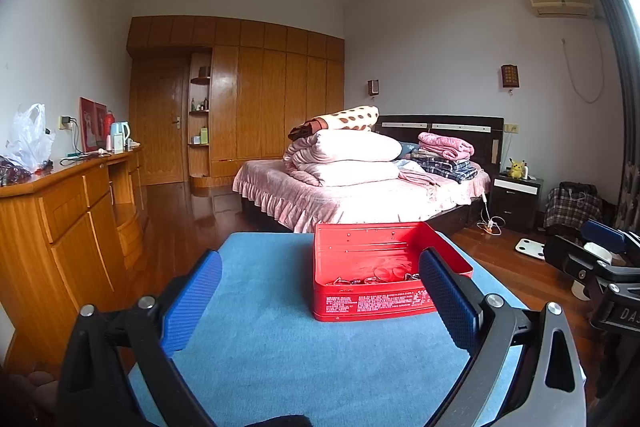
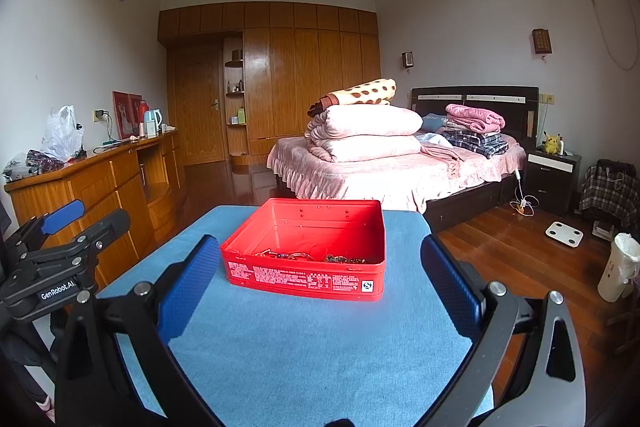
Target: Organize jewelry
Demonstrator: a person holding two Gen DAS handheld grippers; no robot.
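Both the left gripper (image 1: pixel 320 291) and right gripper (image 2: pixel 320 275) hang with jaws spread wide, holding nothing — the open red metal tin (image 2: pixel 308 251) of tangled jewelry (image 2: pixel 320 258) sits mid-bench on blue cloth (image 2: pixel 320 347), bare cloth around it.

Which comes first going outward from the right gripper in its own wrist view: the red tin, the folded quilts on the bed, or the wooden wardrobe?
From the right gripper, in the right wrist view:
1. Red tin, just ahead on the blue table cover, slightly left of centre.
2. Folded quilts, on the bed beyond the table, ahead and a little right.
3. Wooden wardrobe, against the far wall.
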